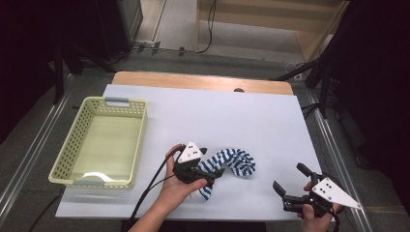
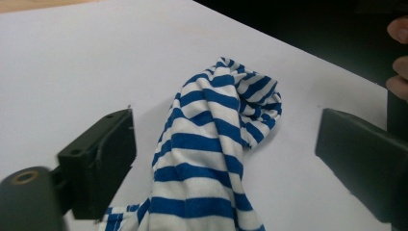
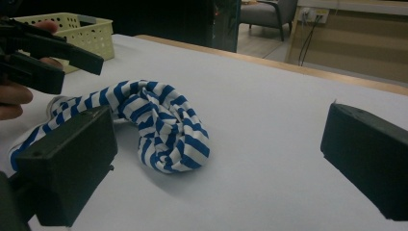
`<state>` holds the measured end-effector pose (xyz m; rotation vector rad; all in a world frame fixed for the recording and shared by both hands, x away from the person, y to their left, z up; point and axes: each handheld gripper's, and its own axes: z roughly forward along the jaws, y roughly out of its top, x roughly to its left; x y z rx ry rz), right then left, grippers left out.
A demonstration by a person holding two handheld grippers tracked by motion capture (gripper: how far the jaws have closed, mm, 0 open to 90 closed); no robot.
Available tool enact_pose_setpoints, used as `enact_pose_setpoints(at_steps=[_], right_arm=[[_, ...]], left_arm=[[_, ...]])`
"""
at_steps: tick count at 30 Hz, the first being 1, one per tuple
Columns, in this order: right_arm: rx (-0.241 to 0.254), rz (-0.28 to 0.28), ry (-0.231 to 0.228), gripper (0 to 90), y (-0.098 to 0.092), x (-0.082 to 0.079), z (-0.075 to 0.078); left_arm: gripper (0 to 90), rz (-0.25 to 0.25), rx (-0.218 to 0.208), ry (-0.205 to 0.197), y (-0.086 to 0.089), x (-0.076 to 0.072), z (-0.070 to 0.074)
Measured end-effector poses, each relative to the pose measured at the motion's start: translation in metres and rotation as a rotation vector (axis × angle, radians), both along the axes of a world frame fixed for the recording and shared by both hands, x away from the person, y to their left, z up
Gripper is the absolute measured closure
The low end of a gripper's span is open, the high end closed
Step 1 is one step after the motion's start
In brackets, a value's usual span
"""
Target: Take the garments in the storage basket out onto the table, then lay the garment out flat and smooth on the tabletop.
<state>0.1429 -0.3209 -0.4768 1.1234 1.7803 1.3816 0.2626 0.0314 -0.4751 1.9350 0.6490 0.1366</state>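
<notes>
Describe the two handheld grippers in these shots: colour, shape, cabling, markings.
Both are black. The left gripper and right gripper each carry a pale grey three-cornered plate dotted with small dark holes on top. The fingers are blocky, square-ended black pads, with screw holes showing on the left one's. A black cable trails from the left gripper toward the person. Both forearms are bare; no sleeves show.

striped cloth (image 2: 207, 144) lies bunched between wide-apart jaws on white table (image 2: 72, 62)
</notes>
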Motion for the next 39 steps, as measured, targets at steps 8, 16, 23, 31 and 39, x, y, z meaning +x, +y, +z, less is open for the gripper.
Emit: enact_pose_setpoints(at_steps=[8,16,23,31,39], right_arm=[[0.0,0.023,0.017,0.0,0.006,0.003,0.0],[-0.003,0.042,0.027,0.0,0.013,0.003,0.0],[-0.004,0.082,0.034,0.0,0.029,0.012,0.005],[-0.042,0.118,0.057,10.5,0.058,0.028,0.007],[-0.051,0.13,0.121,31.5,0.082,0.053,0.01]], left_arm=[[0.5,0.005,-0.025,0.008,0.016,-0.004,0.0],[0.0,0.04,-0.009,0.006,0.028,-0.005,-0.004],[0.0,0.064,-0.017,0.014,0.038,-0.006,-0.005],[0.0,0.099,0.0,0.034,0.047,-0.008,-0.01],[1.6,0.12,0.039,0.064,0.041,-0.006,-0.019]])
